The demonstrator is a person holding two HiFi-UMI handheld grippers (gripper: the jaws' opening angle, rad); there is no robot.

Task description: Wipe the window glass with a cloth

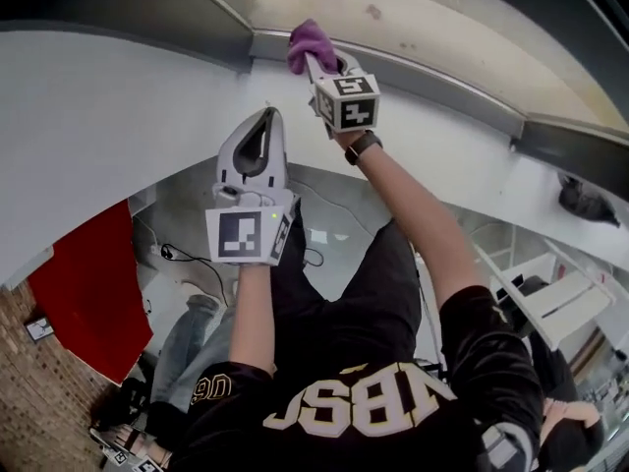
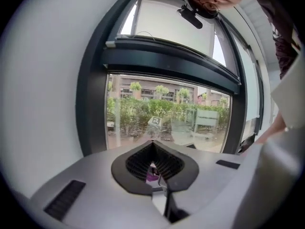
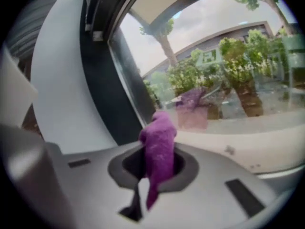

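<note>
Right tongs (image 1: 314, 60) clamp the purple cloth (image 1: 313, 41) up close to the window glass (image 1: 423, 13). Left tongs (image 1: 266, 118) hang pressed together. It's a narrow pinch, so a hard rub could tug the cloth loose.

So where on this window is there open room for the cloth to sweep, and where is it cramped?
Bare glass lies open to the right of the purple cloth, which the right hand-held gripper holds. It is cramped at the dark frame on the cloth's left, and the shut left hand-held gripper sits close beside the right one.
</note>
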